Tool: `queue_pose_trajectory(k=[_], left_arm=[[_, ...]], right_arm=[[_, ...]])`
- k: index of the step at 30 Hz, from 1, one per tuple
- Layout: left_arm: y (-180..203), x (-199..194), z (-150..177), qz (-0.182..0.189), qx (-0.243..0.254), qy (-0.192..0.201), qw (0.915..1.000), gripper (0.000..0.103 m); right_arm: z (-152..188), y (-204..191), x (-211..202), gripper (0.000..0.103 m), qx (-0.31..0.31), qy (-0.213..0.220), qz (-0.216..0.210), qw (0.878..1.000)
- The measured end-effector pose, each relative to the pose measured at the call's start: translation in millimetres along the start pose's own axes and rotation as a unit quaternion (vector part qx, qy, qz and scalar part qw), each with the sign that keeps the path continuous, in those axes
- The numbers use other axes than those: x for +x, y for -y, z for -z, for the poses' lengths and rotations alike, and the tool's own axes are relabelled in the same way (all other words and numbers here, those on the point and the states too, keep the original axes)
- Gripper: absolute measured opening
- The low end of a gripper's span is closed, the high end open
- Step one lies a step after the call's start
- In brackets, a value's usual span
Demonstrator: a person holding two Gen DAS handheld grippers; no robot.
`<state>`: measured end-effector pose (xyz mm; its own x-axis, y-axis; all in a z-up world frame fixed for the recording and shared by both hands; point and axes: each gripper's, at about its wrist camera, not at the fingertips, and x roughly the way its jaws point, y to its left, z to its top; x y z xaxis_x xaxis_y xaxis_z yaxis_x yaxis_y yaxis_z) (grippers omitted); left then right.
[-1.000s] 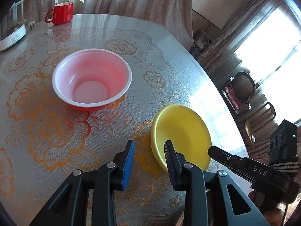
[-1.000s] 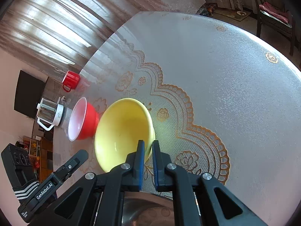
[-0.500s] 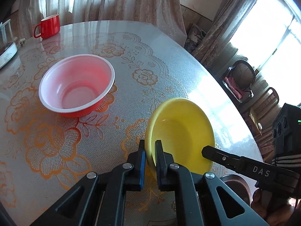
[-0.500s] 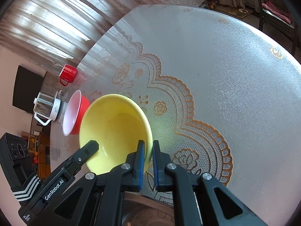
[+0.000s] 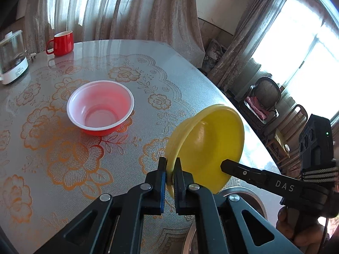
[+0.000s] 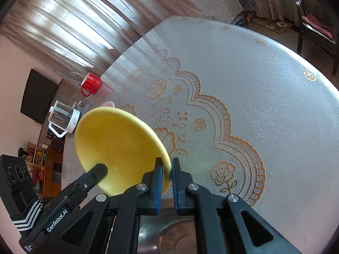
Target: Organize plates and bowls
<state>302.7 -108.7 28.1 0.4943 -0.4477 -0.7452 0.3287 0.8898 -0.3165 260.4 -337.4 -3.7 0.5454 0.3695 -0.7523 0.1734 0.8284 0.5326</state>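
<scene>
My yellow bowl (image 6: 118, 146) hides nearly all the red bowl (image 6: 108, 105) behind it; below, the frame crops a steel basin (image 6: 169, 237).

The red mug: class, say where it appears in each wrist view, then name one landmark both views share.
Left wrist view: red mug stands upper left, at the table's far edge.
Right wrist view: red mug lies left of centre, tipped by the camera's angle.
Shared landmark: the glass kettle close beside it.

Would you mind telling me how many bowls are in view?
2. The yellow bowl is held tilted above the table, both tools clamped on its rim. The red bowl stands upright farther back. A steel dish lies below.
</scene>
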Motion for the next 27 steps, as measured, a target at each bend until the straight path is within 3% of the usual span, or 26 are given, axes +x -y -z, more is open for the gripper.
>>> queue_pose_trajectory(k=[14, 27], left_arm=[[12.0, -53.1, 20.6, 0.012, 0.008, 0.024, 0.9996, 0.006], [31.3, -66.9, 72.8, 0.043, 0.009, -0.005, 0.999, 0.006]], right_arm=[[30.2, -28.7, -47.4, 0.007, -0.051, 0.027, -0.016, 0.998], [76.8, -14.4, -83.9, 0.007, -0.079, 0.019, 0.003, 0.997]])
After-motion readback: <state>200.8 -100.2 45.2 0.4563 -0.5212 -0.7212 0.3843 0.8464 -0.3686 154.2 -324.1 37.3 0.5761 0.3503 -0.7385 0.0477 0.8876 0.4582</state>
